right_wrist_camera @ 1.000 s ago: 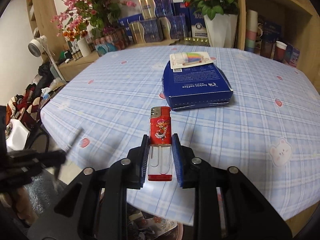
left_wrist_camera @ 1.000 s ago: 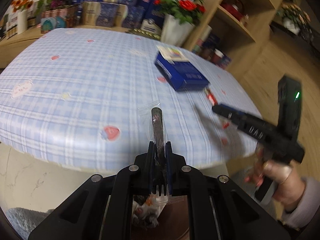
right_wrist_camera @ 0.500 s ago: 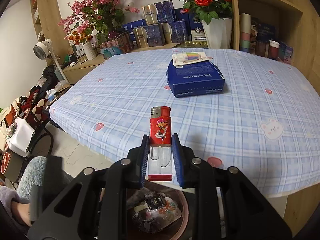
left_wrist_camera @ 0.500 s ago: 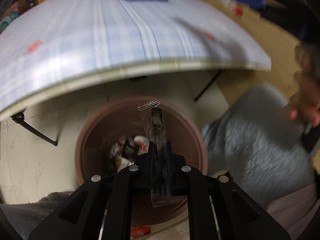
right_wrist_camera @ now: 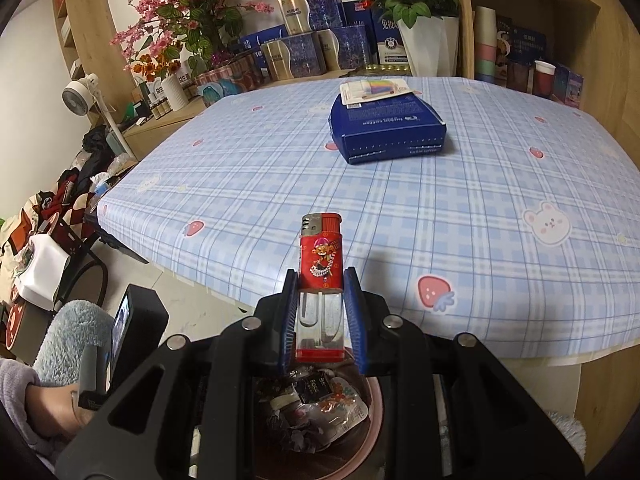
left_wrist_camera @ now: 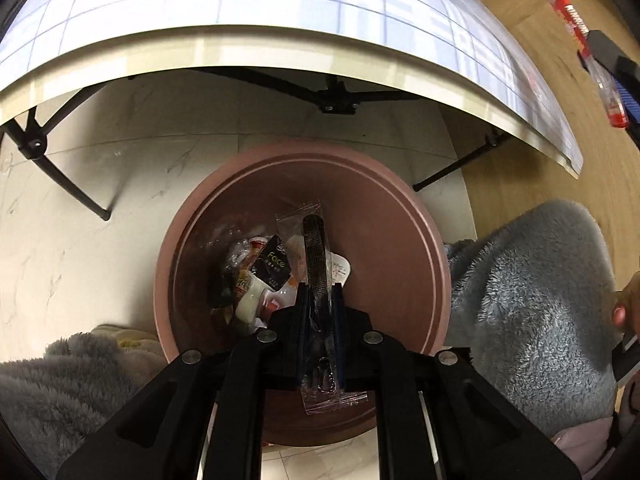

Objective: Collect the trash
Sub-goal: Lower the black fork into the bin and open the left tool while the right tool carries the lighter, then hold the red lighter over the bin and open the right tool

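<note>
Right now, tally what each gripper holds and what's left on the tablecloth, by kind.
Wrapped plastic fork, in left gripper over the trash bin: 1
Red lighter, in right gripper: 1
Blue box on tablecloth: 1
Card packet on top of the box: 1
Total: 4

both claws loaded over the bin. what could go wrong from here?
1. The left claw pinches the wrapped fork by thin, slippery film; on opening, the wrapper may cling to a pad rather than drop into the brown bin.
2. The right claw holds the red lighter near the table edge, with the bin only partly beneath; released here, it might clip the rim and land on the floor.
</note>
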`<state>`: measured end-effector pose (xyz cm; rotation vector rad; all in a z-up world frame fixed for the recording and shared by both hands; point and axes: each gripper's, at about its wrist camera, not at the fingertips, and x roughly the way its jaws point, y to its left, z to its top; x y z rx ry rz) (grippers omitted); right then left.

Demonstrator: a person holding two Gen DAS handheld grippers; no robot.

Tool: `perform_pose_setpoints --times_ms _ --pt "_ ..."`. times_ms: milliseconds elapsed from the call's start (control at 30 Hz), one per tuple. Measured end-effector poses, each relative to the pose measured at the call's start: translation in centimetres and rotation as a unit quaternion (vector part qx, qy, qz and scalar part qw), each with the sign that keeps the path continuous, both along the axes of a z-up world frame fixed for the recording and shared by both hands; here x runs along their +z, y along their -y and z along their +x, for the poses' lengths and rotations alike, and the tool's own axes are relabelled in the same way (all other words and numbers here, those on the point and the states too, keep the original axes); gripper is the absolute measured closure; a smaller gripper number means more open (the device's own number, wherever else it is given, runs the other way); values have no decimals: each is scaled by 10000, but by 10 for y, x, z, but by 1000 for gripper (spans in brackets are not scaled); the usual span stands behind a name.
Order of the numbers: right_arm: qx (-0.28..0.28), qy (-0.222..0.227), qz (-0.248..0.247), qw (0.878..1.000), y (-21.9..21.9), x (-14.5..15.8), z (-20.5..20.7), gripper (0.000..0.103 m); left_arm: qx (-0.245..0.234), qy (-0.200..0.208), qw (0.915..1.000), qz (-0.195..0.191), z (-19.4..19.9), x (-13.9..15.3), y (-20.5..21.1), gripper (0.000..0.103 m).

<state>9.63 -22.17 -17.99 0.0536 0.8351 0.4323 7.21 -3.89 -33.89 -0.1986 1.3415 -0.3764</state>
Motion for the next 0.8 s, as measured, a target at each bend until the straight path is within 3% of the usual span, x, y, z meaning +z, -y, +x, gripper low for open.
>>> perform_pose_setpoints --times_ms 233,300,367,567,667,800 --pt "15 -53 -32 10000 -3 -3 -5 77 -321 -29 9994 -144 -2 -1 14 87" --pt "33 -46 -42 10000 -4 -2 -6 77 -302 79 9994 -149 -3 4 13 64" --pt "45 -42 -62 10000 -3 -2 -7 77 -229 276 9991 -233 -4 14 9 52" --pt "54 -70 -117 9999 -4 -6 -12 77 198 1024 9940 -317 -11 51 -8 33" --pt "86 -147 -102 9998 -8 -9 -14 77 637 1657 9839 -213 -18 78 -22 27" --pt "217 -295 -85 9993 -18 -18 -21 77 1230 2685 9552 177 -29 116 -44 17"
